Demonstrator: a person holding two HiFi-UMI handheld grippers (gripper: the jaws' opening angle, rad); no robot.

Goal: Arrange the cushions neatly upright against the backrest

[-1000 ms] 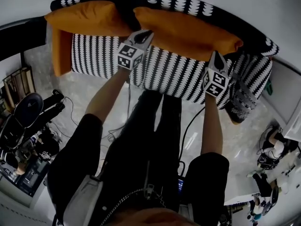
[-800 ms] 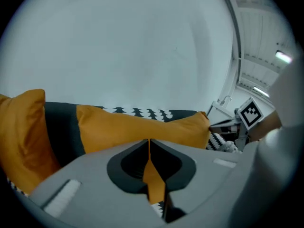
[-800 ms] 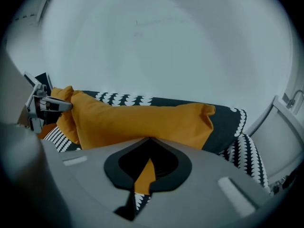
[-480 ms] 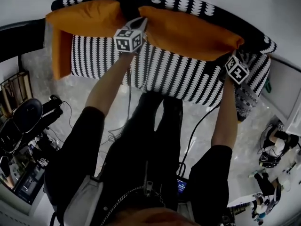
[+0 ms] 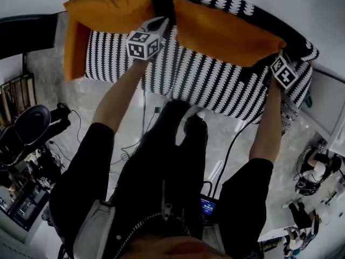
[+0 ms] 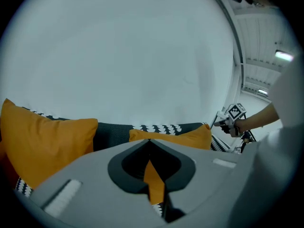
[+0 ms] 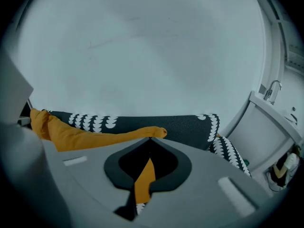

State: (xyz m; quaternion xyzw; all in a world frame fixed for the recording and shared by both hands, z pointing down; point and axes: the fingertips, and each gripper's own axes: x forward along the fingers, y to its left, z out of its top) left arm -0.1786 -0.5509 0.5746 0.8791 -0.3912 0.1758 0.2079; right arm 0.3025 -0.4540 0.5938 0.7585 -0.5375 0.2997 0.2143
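Two orange cushions stand along the backrest (image 5: 215, 0) of a black-and-white patterned sofa. The left cushion (image 5: 108, 9) (image 6: 42, 137) leans at the left end. Both grippers hold the right cushion (image 5: 226, 32) by its ends. My left gripper (image 5: 160, 22) (image 6: 149, 141) is shut at that cushion's left corner, and orange fabric (image 6: 180, 136) shows in the slot behind the tips. At the right corner my right gripper (image 5: 276, 58) (image 7: 150, 139) is shut too. The cushion's top edge (image 7: 90, 136) runs away to the left.
An orange cushion or cloth (image 5: 75, 53) hangs over the sofa's left end. A patterned cushion (image 5: 288, 115) sits low by the right end. Cables (image 5: 135, 144) and equipment (image 5: 27, 134) lie on the floor. A white counter with a tap (image 7: 273, 91) stands at the right.
Both grippers moved toward the backrest. The right gripper swung out to the right cushion's right corner. That cushion now sits higher and closer to the backrest.
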